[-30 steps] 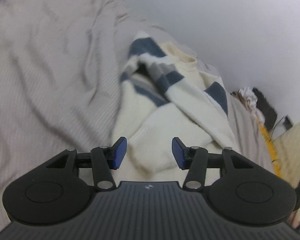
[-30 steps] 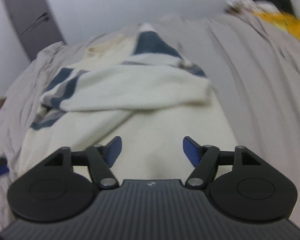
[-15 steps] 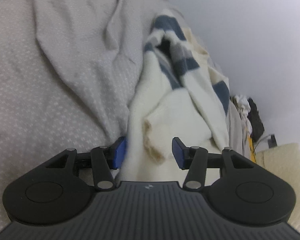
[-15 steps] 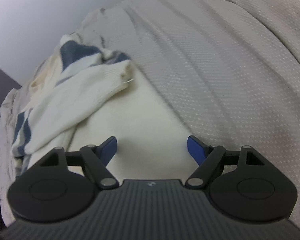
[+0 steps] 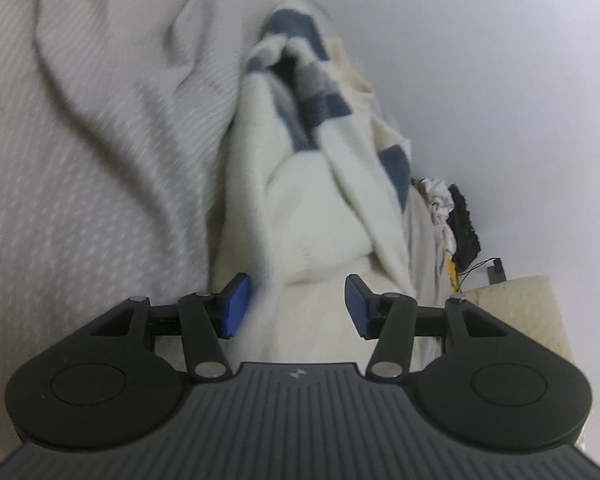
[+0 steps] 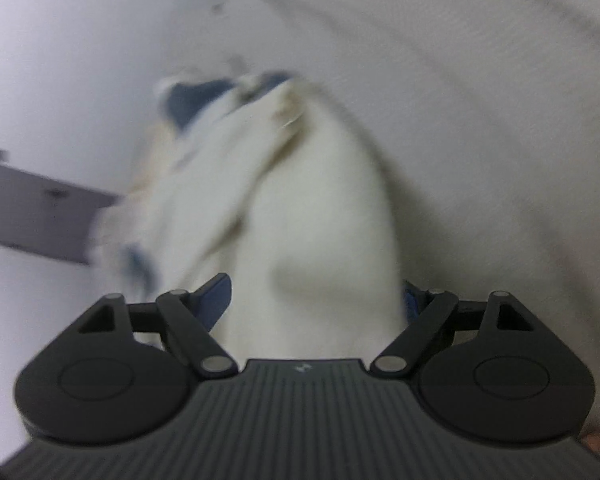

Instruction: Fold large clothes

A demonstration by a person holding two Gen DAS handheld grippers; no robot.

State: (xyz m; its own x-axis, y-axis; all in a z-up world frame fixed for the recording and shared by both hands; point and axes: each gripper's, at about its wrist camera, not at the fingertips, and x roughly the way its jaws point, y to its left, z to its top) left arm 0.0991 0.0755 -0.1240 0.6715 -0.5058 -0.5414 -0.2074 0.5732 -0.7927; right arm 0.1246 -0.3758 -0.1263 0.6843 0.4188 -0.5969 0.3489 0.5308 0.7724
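A cream sweater (image 5: 320,216) with blue and grey stripes lies crumpled on a grey bedspread (image 5: 80,168), stretching away from both grippers. My left gripper (image 5: 296,306) sits low at the sweater's near edge, open, with cream cloth lying loose between its blue pads (image 5: 236,306). The right wrist view is blurred. There my right gripper (image 6: 314,304) is also at the near edge of the sweater (image 6: 308,208). Its jaws are opening wide, and the cloth fills the gap and hides part of the right pad (image 6: 410,304).
The bedspread (image 6: 500,140) runs up to a pale wall (image 5: 480,60). A heap of white and black clothes (image 5: 452,216) and a cream textured block (image 5: 516,312) lie at the right of the left wrist view. A grey panel (image 6: 32,216) stands at the left of the right wrist view.
Both grippers have sunk to the sweater's near edge while rolling, so the sweater now runs straight ahead. The right jaws have spread wider. The left jaws kept their width.
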